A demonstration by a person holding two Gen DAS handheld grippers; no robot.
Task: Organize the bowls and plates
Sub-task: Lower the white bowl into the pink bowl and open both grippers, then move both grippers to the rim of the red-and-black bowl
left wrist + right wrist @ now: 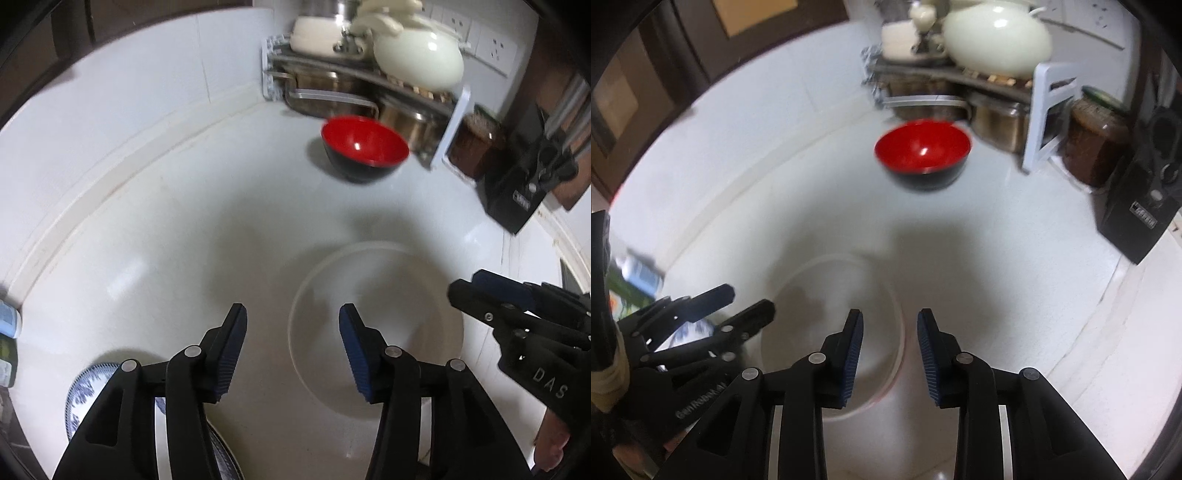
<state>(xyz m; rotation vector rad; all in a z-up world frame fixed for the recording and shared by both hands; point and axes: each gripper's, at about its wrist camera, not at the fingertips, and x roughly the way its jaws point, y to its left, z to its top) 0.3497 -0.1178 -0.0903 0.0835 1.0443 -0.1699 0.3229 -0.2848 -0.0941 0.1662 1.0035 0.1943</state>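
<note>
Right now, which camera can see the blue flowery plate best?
The left wrist view. The blue-patterned plate shows its rim and flower pattern beside the left gripper, though the fingers hide part of it. In the right wrist view only a blurry sliver peeks out behind the other gripper.

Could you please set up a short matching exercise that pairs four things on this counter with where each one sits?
Things:
1. red bowl
2. white plate
3. blue-patterned dish
4. brown jar

Places:
A. directly ahead of both tools, nearest them
B. low on the left, partly behind the left tool
C. far side of the counter, in front of the metal rack
D. right of the rack's white leg

Pairs: 1-C, 2-A, 3-B, 4-D
</note>
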